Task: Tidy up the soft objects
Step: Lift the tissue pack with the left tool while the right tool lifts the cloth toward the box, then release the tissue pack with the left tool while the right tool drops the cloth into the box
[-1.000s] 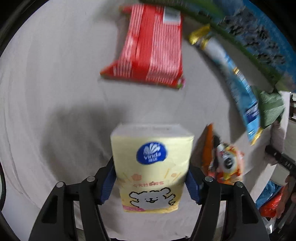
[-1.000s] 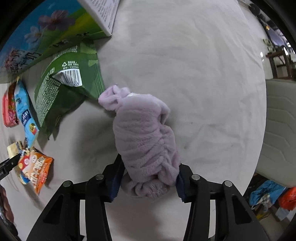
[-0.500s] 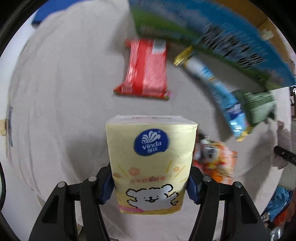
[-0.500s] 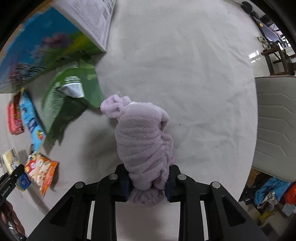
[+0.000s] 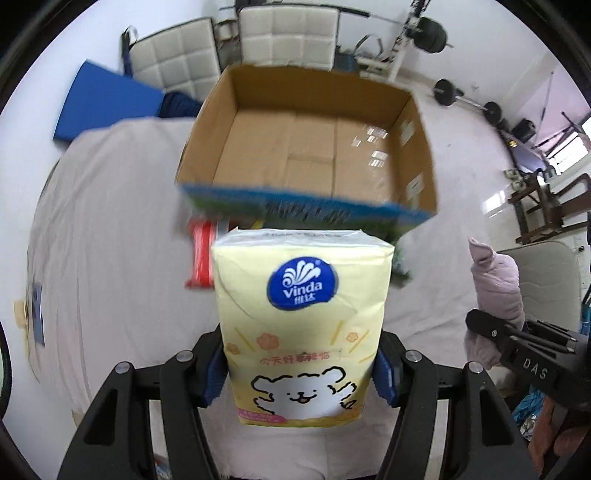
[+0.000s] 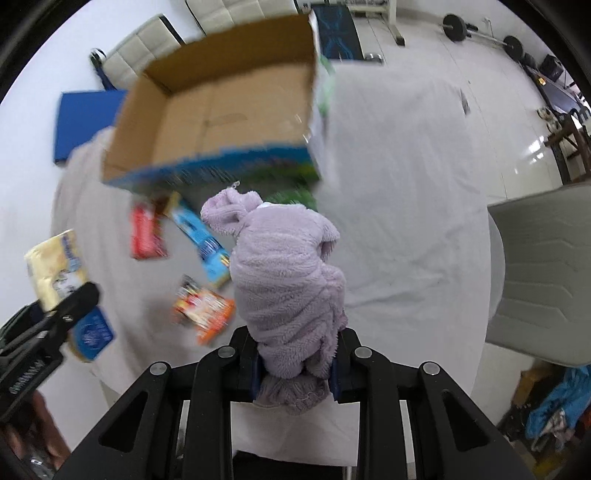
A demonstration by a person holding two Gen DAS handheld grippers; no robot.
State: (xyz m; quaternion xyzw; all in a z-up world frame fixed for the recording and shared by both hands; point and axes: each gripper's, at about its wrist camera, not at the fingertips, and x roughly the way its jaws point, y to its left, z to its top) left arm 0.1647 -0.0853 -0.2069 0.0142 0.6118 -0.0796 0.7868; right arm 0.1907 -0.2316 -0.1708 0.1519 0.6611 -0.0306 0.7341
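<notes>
My left gripper (image 5: 300, 373) is shut on a yellow Vinda tissue pack (image 5: 301, 321) and holds it upright in the air above the white-covered table (image 5: 110, 229). My right gripper (image 6: 295, 369) is shut on a lilac fluffy cloth (image 6: 288, 280) and holds it up too. The cloth also shows at the right of the left wrist view (image 5: 495, 280); the tissue pack shows at the left of the right wrist view (image 6: 55, 266). An open, empty cardboard box (image 5: 314, 147) stands ahead of both grippers; it also shows in the right wrist view (image 6: 221, 107).
Snack packets lie on the table in front of the box: a red one (image 6: 146, 232), a blue one (image 6: 203, 240), an orange one (image 6: 203, 310) and a green one (image 6: 295, 195). White padded chairs (image 5: 288, 33) and gym weights (image 5: 465, 99) stand behind. A grey chair (image 6: 543, 266) is at the right.
Both grippers have lifted and tilted up with their loads. The view went from the table top and packets to the open box and the room beyond.
</notes>
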